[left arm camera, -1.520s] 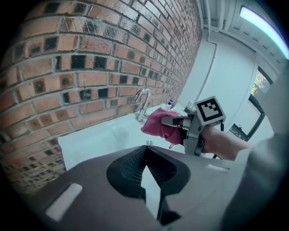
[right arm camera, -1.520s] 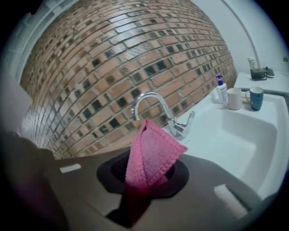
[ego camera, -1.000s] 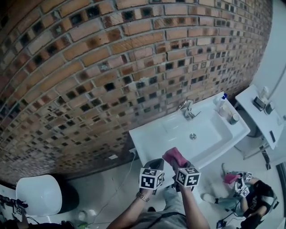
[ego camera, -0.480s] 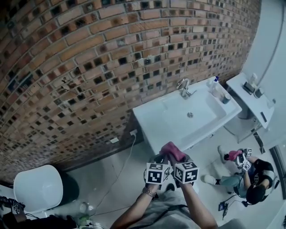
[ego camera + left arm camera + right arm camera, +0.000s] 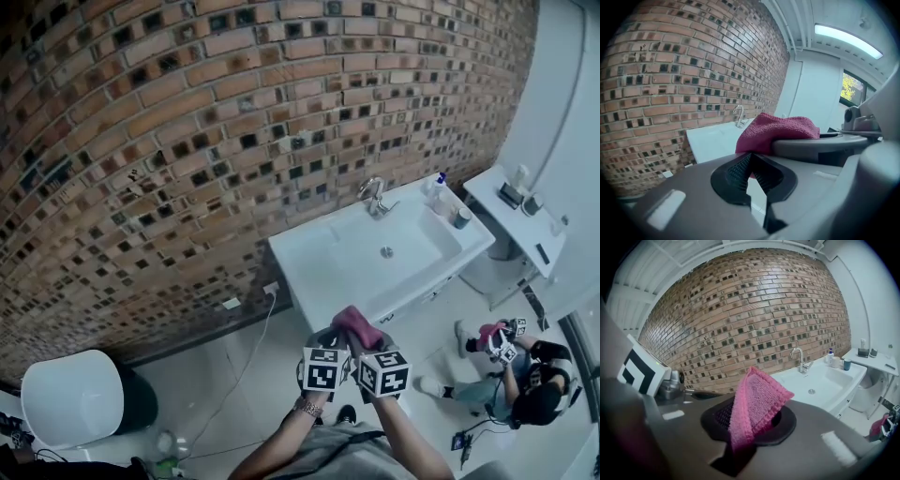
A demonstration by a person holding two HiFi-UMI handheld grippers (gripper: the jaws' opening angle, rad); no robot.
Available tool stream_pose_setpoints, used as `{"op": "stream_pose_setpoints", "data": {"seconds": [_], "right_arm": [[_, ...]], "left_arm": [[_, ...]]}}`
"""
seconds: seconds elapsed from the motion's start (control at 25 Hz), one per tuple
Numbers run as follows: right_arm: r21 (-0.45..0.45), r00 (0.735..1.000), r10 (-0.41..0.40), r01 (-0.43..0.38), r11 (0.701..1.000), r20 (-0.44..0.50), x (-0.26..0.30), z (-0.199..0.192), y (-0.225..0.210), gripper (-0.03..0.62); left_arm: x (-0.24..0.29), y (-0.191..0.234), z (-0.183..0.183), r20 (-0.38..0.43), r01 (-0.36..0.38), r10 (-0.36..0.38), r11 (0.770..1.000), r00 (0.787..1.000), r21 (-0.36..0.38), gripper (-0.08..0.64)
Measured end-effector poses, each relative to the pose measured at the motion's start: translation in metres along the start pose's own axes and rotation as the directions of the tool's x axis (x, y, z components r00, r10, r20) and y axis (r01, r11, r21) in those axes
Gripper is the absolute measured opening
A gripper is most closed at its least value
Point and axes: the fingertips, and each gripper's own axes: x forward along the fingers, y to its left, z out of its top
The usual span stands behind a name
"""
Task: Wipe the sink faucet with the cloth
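A chrome faucet (image 5: 373, 199) stands at the back of the white sink (image 5: 309, 262) against the brick wall. Both grippers hang close together in front of the sink, well short of the faucet. My right gripper (image 5: 362, 337) is shut on a folded pink cloth (image 5: 359, 324), which sticks up out of the jaws (image 5: 757, 401). My left gripper (image 5: 328, 341) sits just to its left with its pads closed together and nothing between them (image 5: 749, 161). In the right gripper view the faucet (image 5: 800, 359) and sink (image 5: 834, 376) lie ahead to the right.
A soap bottle (image 5: 439, 184) and a cup (image 5: 461, 218) stand on the sink's right end. A white side shelf (image 5: 525, 239) with small items is further right. A person (image 5: 525, 384) sits on the floor at lower right. A white toilet (image 5: 70, 398) is at lower left.
The head view has swung, so the sink and faucet sit further left and higher in the picture. Both grippers stay side by side with the cloth still held.
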Motion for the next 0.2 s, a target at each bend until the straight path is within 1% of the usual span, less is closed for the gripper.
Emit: {"op": "stream_pose_setpoints", "data": {"seconds": [0.2], "right_arm": [[0.019,1.0,-0.013,0.013,1.0,-0.006,-0.011,-0.007,-0.011,0.066]], "left_arm": [[0.003,-0.016,-0.009,-0.008,0.024,-0.024,1.0,1.0,-0.002,0.017]]}}
